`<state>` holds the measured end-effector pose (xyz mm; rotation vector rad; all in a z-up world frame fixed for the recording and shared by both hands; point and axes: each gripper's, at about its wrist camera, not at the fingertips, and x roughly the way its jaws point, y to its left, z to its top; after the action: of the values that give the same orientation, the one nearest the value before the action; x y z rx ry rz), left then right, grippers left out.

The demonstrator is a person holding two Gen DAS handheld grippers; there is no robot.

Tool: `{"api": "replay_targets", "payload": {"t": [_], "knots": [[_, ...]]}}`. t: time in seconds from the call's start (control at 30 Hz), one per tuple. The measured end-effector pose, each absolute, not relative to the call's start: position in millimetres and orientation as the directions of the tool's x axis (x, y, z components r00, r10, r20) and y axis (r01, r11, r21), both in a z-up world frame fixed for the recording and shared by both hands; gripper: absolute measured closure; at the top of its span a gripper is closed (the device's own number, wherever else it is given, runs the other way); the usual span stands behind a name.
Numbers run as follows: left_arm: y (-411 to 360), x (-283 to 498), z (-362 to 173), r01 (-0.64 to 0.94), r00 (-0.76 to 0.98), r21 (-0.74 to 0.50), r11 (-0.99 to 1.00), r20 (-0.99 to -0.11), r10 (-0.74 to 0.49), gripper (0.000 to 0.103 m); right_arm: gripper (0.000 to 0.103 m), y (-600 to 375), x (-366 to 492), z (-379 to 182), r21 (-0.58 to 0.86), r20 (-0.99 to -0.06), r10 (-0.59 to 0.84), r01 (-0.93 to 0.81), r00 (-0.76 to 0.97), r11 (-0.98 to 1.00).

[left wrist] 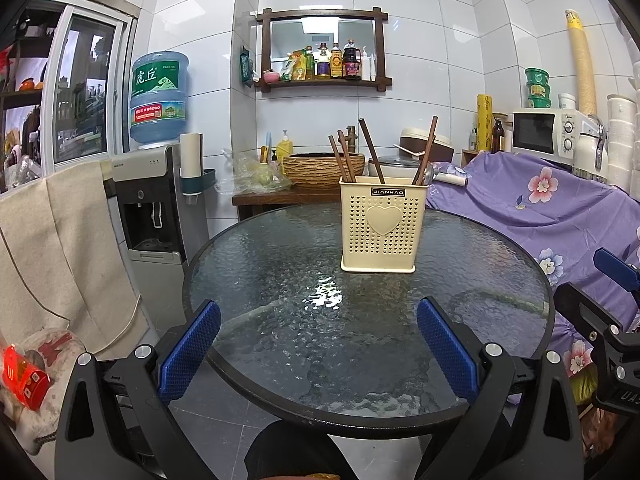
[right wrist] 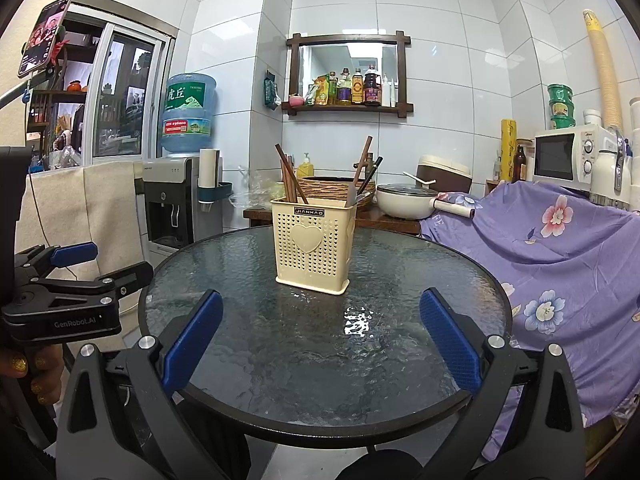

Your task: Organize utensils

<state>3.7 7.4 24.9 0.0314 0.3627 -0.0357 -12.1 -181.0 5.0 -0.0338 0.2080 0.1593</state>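
Standing upright on a round, black-rimmed textured glass table, ahead of and beyond both pairs of jaws, a cream perforated plastic utensil holder with a raised heart is recorded, well apart from either tool. Held inside it are several dark brown wooden chopsticks leaning at angles, with a metal utensil seen among them at the right side. The left gripper and the right gripper are each shown with blue-padded jaws spread wide, nothing between them, hovering over the near table edge.
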Motion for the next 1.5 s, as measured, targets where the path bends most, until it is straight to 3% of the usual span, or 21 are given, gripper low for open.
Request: {"api": "replay_targets", "payload": {"t": [1.5], "knots": [[19.8,9.5,22.5,0.021,0.926,-0.006,1.000,-0.377,-0.021,0.006,0.006,-178.9,-13.5,2.6,-0.018,-0.214,0.156,-0.163,0.964,0.986]]}}
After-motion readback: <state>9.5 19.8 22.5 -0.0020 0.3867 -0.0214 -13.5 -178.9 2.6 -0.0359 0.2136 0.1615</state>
